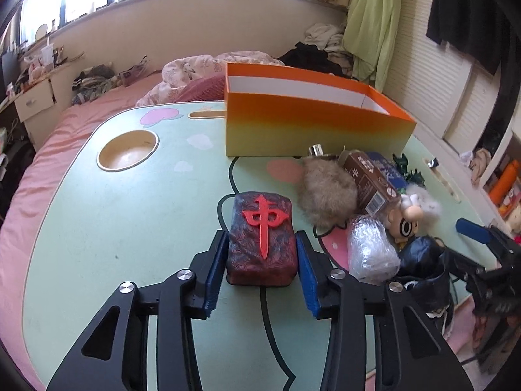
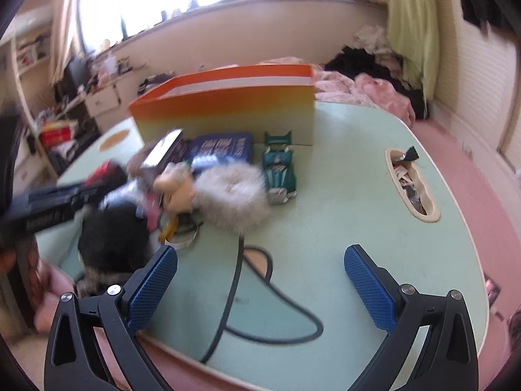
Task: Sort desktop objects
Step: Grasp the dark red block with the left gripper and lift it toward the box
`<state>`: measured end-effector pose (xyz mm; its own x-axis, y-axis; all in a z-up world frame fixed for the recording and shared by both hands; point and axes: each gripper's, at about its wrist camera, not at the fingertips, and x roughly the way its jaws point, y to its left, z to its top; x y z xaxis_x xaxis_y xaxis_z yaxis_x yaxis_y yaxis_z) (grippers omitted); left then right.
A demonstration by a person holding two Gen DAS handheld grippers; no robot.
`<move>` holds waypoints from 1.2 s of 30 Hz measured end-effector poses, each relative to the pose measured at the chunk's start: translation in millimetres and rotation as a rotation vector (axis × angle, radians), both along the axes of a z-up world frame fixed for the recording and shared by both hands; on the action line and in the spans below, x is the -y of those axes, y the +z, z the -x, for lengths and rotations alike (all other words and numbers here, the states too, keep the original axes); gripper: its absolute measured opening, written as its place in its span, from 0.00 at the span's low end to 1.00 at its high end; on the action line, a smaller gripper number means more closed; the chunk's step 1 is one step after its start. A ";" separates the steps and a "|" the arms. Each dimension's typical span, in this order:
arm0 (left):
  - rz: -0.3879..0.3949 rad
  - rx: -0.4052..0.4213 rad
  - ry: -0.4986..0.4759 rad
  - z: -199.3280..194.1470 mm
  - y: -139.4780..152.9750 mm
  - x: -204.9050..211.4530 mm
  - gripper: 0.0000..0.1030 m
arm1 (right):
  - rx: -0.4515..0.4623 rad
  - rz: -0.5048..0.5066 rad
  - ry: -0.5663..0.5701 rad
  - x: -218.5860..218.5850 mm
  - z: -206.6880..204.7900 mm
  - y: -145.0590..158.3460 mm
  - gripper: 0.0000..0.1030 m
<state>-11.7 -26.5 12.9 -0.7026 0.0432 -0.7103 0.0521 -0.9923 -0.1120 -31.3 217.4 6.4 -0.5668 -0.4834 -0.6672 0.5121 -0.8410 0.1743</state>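
Lower centre of left wrist view: left gripper [image 1: 263, 257] clamped on mahjong-tile block [image 1: 262, 239] low at near end, may pivot and slip during carry to orange box [image 1: 312, 120]; right gripper [image 2: 260, 288] wide open, empty.

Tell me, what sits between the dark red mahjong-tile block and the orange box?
Nothing: only bare mint-green tabletop separates the block from the box, seen in the left wrist view.

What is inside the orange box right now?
Only the white inner walls of the orange box show near its rim. Its floor is hidden behind the near wall in both views, so any contents cannot be seen.
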 end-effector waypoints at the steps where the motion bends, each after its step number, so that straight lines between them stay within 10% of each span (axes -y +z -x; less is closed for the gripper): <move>1: -0.020 -0.001 0.014 2.7 1.0 3.0 0.52 | 0.014 0.032 -0.015 -0.5 4.2 2.8 0.97; 10: 0.026 0.010 0.015 16.5 4.5 -10.0 0.40 | 0.080 0.060 -0.054 20.3 27.0 6.6 0.74; 15: 0.047 -0.016 -0.013 7.9 3.4 -15.8 0.40 | 0.029 -0.039 0.028 34.4 9.1 3.0 0.23; 27: -0.011 -0.089 -0.034 -21.8 26.0 -4.6 0.40 | -0.126 0.024 0.093 -5.0 -16.2 20.4 0.09; 36: -0.089 -0.162 -0.067 32.0 85.0 -4.6 0.40 | -0.165 0.066 0.098 31.0 28.1 72.0 0.09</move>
<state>-43.8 -21.9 97.8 -0.8007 0.1510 -0.5798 -0.0392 -0.9788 -0.2008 -59.4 186.4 78.4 -0.6139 -0.5813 -0.5341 0.6174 -0.7752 0.1341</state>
